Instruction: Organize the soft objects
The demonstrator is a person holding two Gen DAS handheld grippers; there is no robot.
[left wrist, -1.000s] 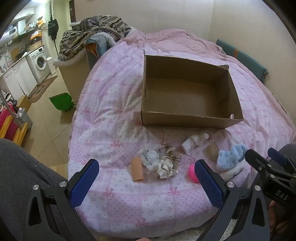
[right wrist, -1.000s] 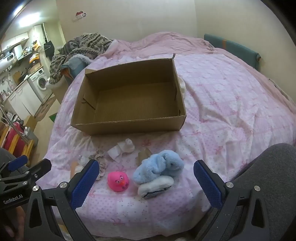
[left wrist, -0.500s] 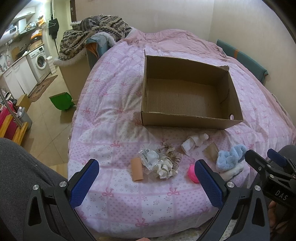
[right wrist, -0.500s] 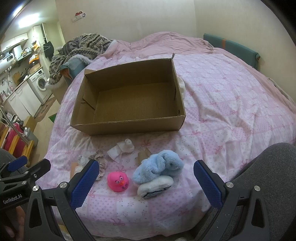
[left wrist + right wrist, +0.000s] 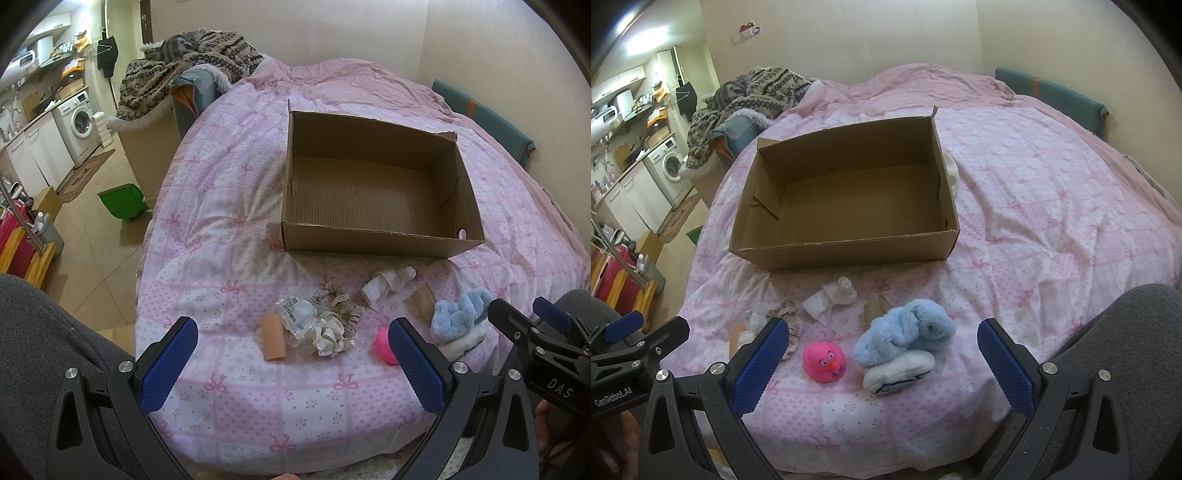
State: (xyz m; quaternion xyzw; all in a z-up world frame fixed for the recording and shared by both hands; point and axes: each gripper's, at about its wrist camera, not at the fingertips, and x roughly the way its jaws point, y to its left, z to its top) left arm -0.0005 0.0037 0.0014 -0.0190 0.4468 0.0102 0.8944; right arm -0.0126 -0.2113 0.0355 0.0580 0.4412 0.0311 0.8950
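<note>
An open, empty cardboard box (image 5: 376, 243) (image 5: 846, 254) sits on the pink bed. In front of it lie several soft things: a fluffy blue item (image 5: 905, 332) (image 5: 458, 314) on a white one (image 5: 897, 373), a pink rubber duck (image 5: 824, 361) (image 5: 386, 343), a white rolled cloth (image 5: 834, 297) (image 5: 388, 282), beige scrunchies (image 5: 338, 325), a plastic packet (image 5: 295, 314) and a tan tube (image 5: 273, 338). My left gripper (image 5: 291, 365) is open above the near bed edge, short of the scrunchies. My right gripper (image 5: 882, 365) is open, just short of the duck and blue item.
The bed quilt (image 5: 1052, 206) stretches far right and back. A pile of patterned blankets (image 5: 184, 62) lies on a seat at the back left. The floor at left holds a green bin (image 5: 122, 203) and a washing machine (image 5: 79, 125). A teal cushion (image 5: 1052, 92) lines the wall.
Both grippers stay open and nearly still; the views shift only slightly. Nothing on the bed has moved.
</note>
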